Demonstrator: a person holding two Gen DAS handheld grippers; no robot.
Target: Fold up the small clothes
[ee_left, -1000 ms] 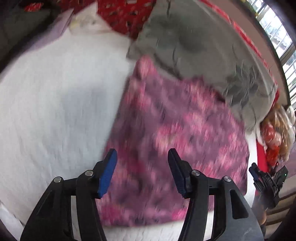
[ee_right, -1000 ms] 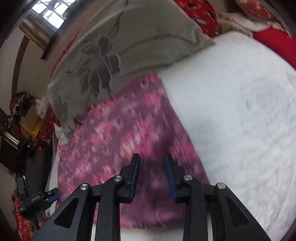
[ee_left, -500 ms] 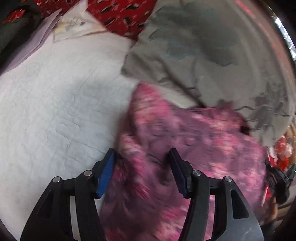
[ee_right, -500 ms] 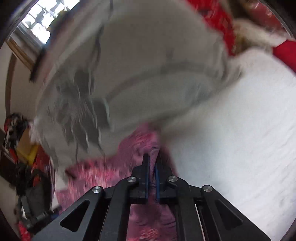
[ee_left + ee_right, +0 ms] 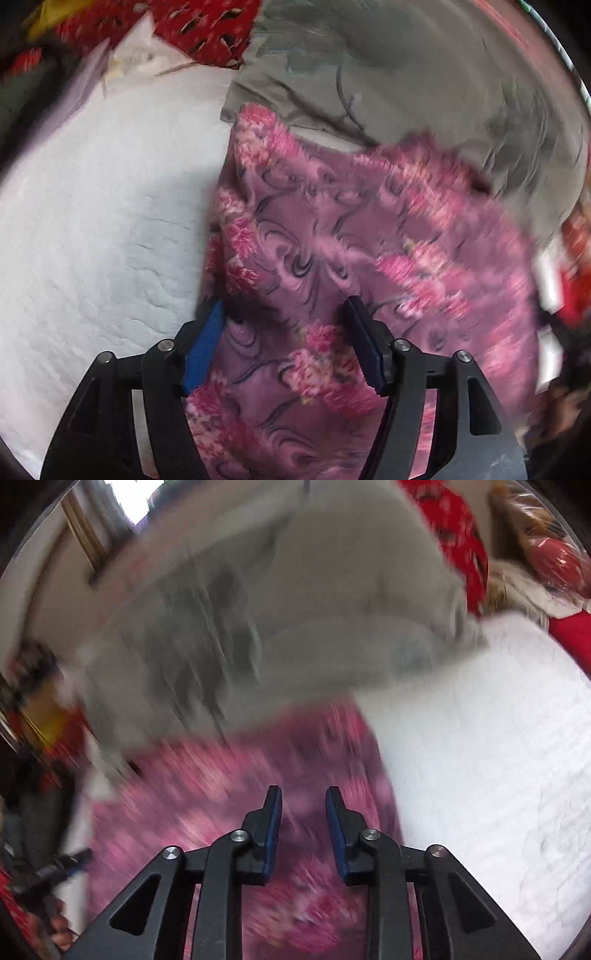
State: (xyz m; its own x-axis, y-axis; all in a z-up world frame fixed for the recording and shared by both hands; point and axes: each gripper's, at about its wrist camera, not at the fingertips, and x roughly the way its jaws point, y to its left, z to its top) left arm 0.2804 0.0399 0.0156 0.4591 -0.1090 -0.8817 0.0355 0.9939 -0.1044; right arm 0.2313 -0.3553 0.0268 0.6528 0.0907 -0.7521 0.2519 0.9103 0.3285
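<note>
Starting on the left side: the white quilted bed cover [image 5: 92, 221] takes up most of the left wrist view, and the pink floral garment [image 5: 332, 240] lies on it, running from the middle off to the right. The left gripper [image 5: 284, 317] has its fingers spread wide and they've just been opening further. A raised fold of the garment's left edge sits up between them, close against the blue pad of the left finger [image 5: 207, 339], but the pads aren't pinching it. Behind the garment there's a grey pillow [image 5: 406, 74] with a dark flower print, its lower edge right up against the far end of the cloth.

Over in the right wrist view everything's badly smeared. The right gripper [image 5: 303, 794] hangs over the garment [image 5: 207, 797] near its right edge, fingers a narrow gap apart and just been opening, nothing caught between them. White bed cover [image 5: 480, 757] fills the right side.
</note>
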